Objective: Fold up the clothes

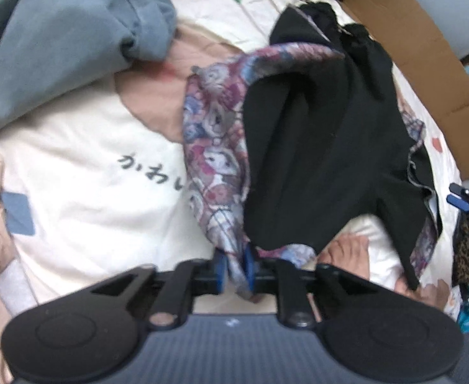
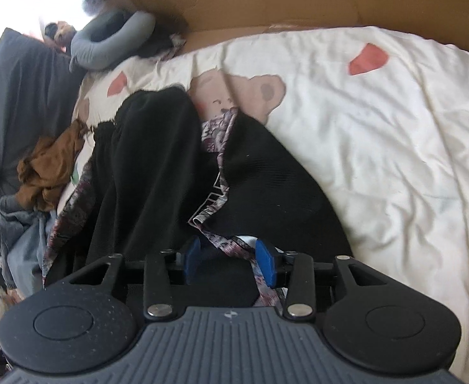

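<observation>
The left gripper has its blue fingers nearly together with a patterned corner of the garment bunched between them, whether pinched or just slack I cannot tell; the right gripper stands about half open, a hem strip lying loose across its gap. The garment — black cloth with a floral lining — lies on the bed quilt; judged light, limp and rather slippery, best taken at hem corners.

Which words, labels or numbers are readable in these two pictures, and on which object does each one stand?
"かわ": dark Japanese characters printed on the cream bedcover; a third character is partly hidden under the patterned garment, so the word is incomplete.
Right wrist view: no readable text.
</observation>
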